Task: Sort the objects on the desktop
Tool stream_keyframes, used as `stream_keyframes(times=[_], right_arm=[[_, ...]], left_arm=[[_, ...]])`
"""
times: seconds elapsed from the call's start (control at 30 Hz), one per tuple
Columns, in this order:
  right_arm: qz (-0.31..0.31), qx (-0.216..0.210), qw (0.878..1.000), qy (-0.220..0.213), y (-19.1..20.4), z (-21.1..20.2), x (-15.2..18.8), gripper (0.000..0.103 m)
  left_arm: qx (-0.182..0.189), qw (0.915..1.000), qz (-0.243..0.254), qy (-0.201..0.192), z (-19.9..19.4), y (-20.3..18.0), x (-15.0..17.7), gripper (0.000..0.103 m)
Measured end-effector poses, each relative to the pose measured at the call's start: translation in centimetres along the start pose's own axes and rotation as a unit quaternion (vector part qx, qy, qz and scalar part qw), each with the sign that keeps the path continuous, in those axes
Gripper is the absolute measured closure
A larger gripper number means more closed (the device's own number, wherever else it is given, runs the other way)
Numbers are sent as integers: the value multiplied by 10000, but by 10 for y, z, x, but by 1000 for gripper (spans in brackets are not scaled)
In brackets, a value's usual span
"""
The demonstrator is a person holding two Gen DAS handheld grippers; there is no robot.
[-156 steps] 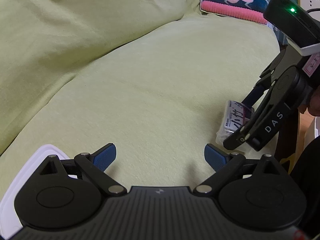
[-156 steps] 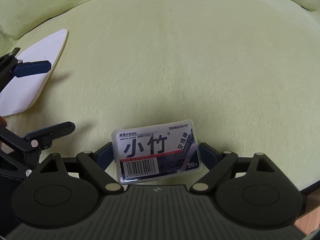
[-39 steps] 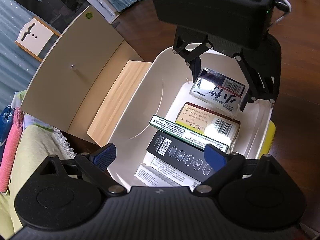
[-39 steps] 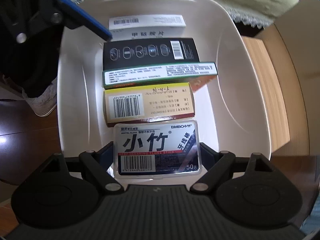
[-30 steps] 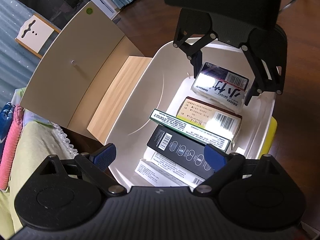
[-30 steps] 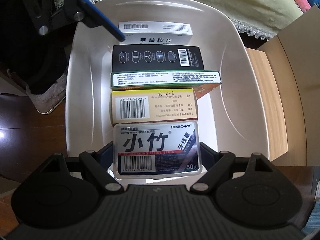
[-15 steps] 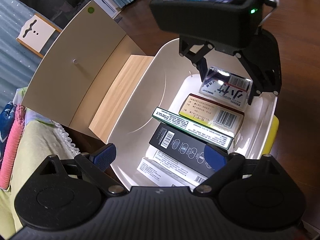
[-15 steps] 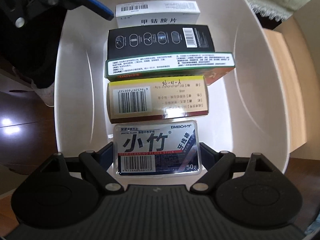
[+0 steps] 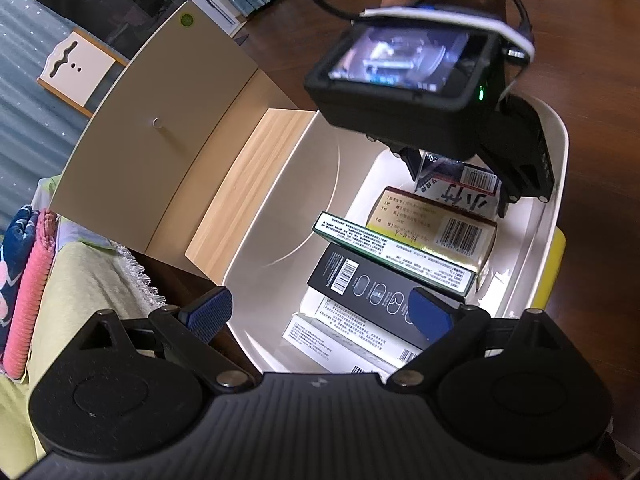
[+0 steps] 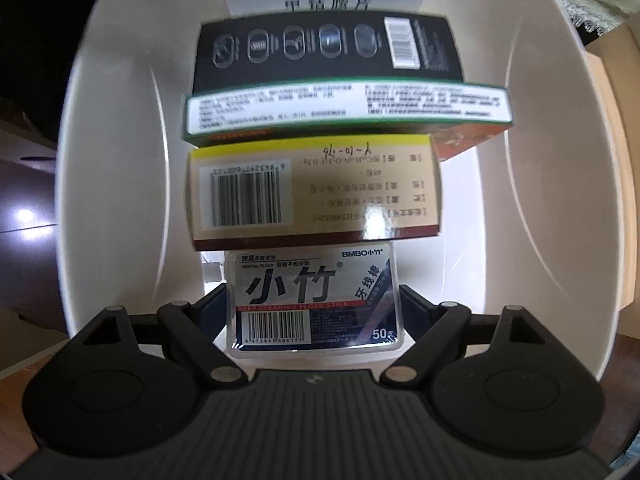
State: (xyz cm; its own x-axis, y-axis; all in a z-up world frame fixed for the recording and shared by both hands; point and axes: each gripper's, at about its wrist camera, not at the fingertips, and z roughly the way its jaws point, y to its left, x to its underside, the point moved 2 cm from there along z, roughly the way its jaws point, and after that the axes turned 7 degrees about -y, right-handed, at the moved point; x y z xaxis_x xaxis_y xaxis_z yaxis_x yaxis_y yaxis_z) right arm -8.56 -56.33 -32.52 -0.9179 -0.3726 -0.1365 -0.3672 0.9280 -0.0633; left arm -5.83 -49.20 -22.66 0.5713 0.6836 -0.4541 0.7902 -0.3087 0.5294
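A white plastic tub [image 9: 558, 148] is seen on a dark wood floor [image 9: 592, 40], beside a green sofa [image 9: 76, 280]. Inside it, a clear floss box [image 10: 312, 300] marked "BMBO" and "50" is squeezed by the right gripper [image 10: 312, 312]. The left gripper [image 9: 320, 312] is held wide and empty above the tub.

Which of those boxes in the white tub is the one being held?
The clear floss-pick box, clamped in the right hand-held gripper at the near end of the row. The other four boxes lie loose in the tub.

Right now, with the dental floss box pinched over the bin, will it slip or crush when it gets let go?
The dental floss box looks like a clear hard plastic case, so probably stiff rather than crushable. Its glossy faces could be slippery in the right hand-held gripper. It looks small and likely light, so it should drop flat into the white bin beside the beige box.
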Motion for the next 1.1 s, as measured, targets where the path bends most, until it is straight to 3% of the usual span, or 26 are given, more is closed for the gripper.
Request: stream_keyframes(times=[0.8,1.1], right_arm=[[140,59,9995,289,-13,15,5,14],[199,0,9993,324,-21,15,9,17]], left_arm=[[42,9999,-43,159,5,1,7,7],[73,9998,-34,197,7,0,7,7]])
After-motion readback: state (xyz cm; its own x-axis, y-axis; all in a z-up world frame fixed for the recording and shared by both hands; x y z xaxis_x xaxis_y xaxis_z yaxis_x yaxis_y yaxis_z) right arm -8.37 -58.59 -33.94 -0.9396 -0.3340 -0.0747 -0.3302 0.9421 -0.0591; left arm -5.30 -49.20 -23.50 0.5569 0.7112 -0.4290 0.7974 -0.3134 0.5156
